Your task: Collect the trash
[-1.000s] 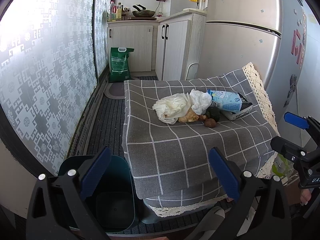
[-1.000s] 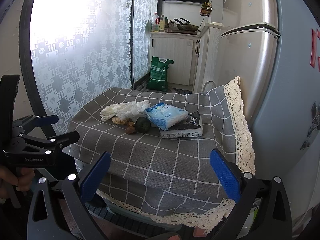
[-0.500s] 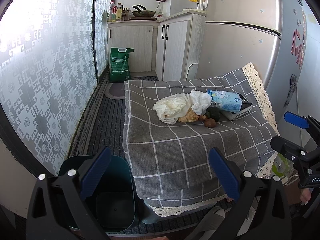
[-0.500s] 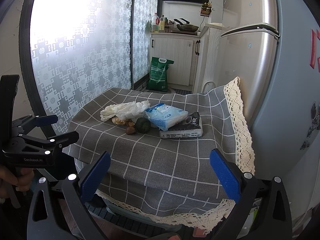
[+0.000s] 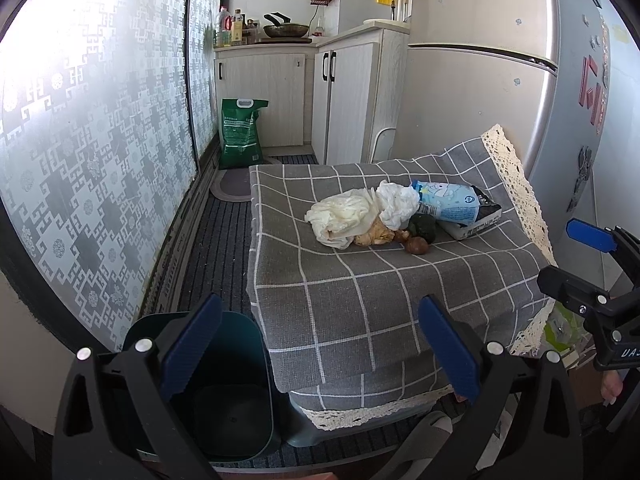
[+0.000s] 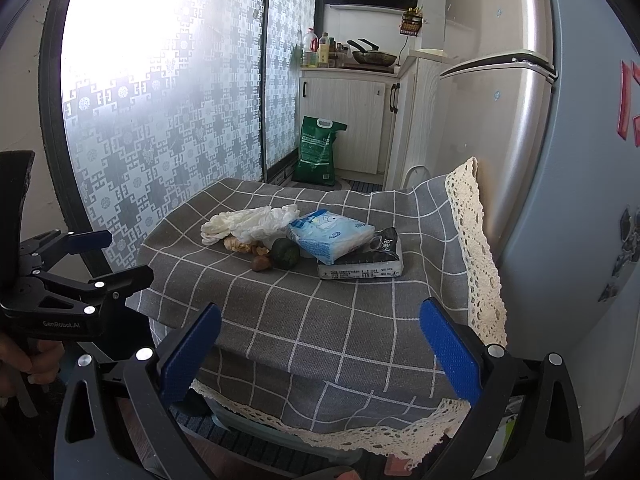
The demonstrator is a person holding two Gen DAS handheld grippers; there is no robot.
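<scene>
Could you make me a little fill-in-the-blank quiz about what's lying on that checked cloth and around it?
1. The left gripper and right gripper are both ____, holding nothing.
2. The dark green bin stands on the ____, beside the table.
3. The light blue packet lies partly on top of a ____ packet.
4. The tablecloth is grey with ____ grid lines.

Missing words: open; floor; black; white
</scene>
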